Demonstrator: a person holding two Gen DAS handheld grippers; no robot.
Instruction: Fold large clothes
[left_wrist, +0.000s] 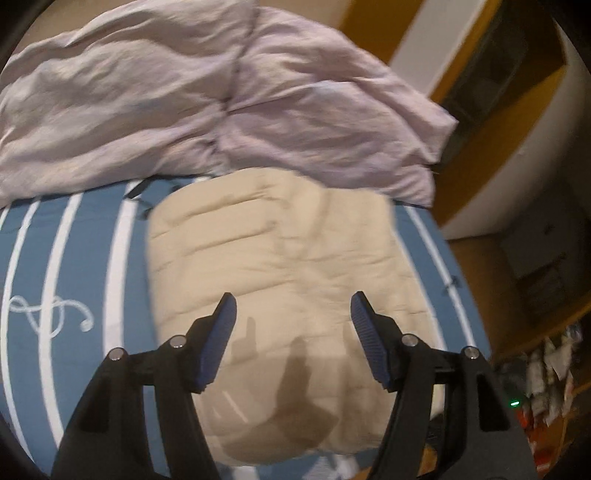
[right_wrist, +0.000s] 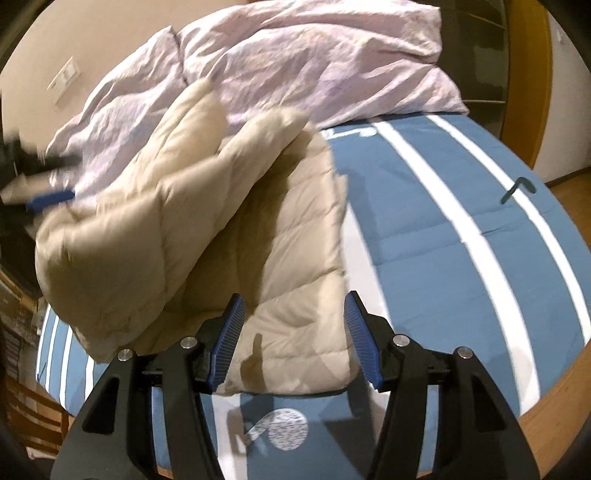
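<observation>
Beige quilted puffer jacket lies on the bed, on a blue bedspread with white stripes. Seen from the left wrist camera, the jacket is spread fairly flat, its far edge touching a crumpled pale lilac duvet heaped at the back of the bed. Left gripper hovers over the jacket's near half, jaws spread wide, nothing between them; its shadow falls on the fabric.

In the right wrist view the jacket looks bunched: one padded part is raised and folded over on the left, blurred, with the flatter panel beneath reaching the near bed edge. Right gripper is released too, blue ribbed pads apart, above the jacket's near hem, gripping nothing. The lilac duvet sits behind the jacket. The other gripper's blue pad shows at the far left, blurred, beside the raised part; contact unclear. Wooden floor right of bed.
</observation>
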